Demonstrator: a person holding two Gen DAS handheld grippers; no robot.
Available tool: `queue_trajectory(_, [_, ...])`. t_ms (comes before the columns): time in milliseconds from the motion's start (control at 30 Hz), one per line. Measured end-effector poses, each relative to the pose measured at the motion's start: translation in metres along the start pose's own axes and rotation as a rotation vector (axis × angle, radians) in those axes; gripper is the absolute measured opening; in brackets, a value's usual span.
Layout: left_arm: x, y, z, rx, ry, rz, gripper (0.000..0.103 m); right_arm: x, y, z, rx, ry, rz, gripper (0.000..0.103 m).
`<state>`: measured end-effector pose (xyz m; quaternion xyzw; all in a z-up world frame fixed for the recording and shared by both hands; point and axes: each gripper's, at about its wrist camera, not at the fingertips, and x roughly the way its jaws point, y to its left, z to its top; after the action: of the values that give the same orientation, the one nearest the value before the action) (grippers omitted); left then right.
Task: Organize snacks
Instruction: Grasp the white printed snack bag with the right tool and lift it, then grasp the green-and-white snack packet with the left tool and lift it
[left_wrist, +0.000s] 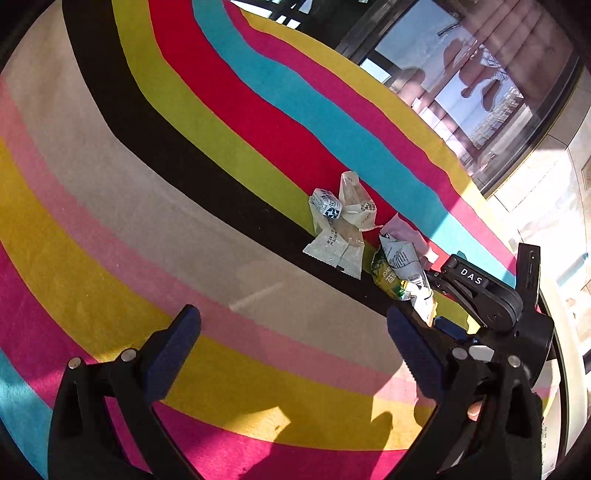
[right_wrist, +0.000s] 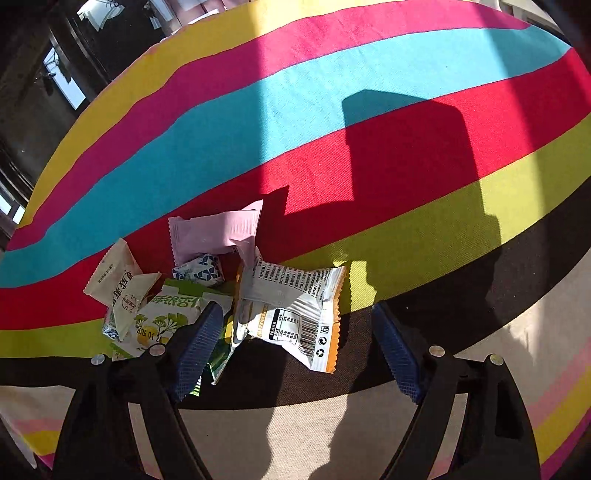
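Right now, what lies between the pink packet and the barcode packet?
In the right wrist view nothing: the pink packet touches the barcode packet, its flap overlapping the top.

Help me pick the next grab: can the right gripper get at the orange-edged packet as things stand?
Probably yes: the right gripper is open, and the orange-edged packet lies on top between its fingers, nothing covering it.

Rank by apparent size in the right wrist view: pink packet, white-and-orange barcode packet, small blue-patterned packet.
1. White-and-orange barcode packet, though it lies nearest the camera, which inflates it.
2. Pink packet; close to the first, so their order is unsure.
3. Small blue-patterned packet, clearly smallest.
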<state>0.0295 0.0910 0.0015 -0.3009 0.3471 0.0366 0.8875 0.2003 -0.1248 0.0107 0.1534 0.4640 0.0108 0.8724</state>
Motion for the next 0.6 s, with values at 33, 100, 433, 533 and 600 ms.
queue_trajectory(33, [0.0, 0.0, 0.0, -0.001, 0.0, -0.002, 0.101, 0.002, 0.007, -0.002, -0.005, -0.012, -0.03, 0.079])
queue_trajectory(100, [-0.001, 0.001, 0.0, -0.003, 0.0, -0.007, 0.101, 0.005, 0.019, -0.005, -0.03, -0.036, -0.107, 0.075])
queue_trajectory(433, [0.0, 0.001, 0.0, -0.014, -0.001, -0.023, 0.101, -0.037, 0.001, -0.04, -0.206, -0.071, 0.111, 0.044])
queue_trajectory(533, [0.001, 0.0, 0.0, -0.007, -0.001, -0.015, 0.101, -0.065, -0.032, -0.06, -0.276, -0.082, 0.219, 0.044])
queue_trajectory(600, [0.001, -0.001, -0.001, -0.002, -0.001, -0.009, 0.101, -0.08, -0.054, -0.072, -0.318, -0.101, 0.268, 0.044])
